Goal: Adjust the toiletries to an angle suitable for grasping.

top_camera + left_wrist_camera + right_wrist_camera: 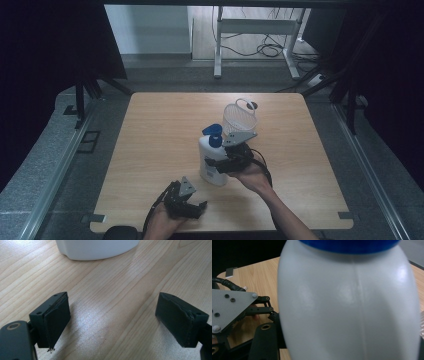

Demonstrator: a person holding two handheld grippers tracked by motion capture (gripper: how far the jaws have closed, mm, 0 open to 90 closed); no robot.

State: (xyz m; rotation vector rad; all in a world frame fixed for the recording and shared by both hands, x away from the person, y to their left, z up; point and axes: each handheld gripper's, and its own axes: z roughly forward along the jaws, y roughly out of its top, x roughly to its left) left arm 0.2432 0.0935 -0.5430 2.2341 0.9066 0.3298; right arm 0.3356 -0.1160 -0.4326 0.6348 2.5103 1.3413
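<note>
My right gripper (218, 164) is clamped on the white bottle (212, 161) — jaws drawn in against its sides low on the body, with the blue pump cap (214, 134) standing upright above. The bottle sits near the middle of the wooden table (150, 150), base on the surface, just in front of the white wire basket (239, 118), which stands a little behind and to the right of it. In the right gripper view the bottle's pale belly (348, 305) is pressed right up to the lens, its blue collar along the top edge, so I can't make out the pads themselves there. Over on the near edge, my left gripper (190, 206) rests low over the table — jaws spread wide, nothing between them. The left gripper view looks along both black pads (56, 320) to bare wood grain, with the bottle's rounded white base (97, 248) ahead, well apart from the pads.
</note>
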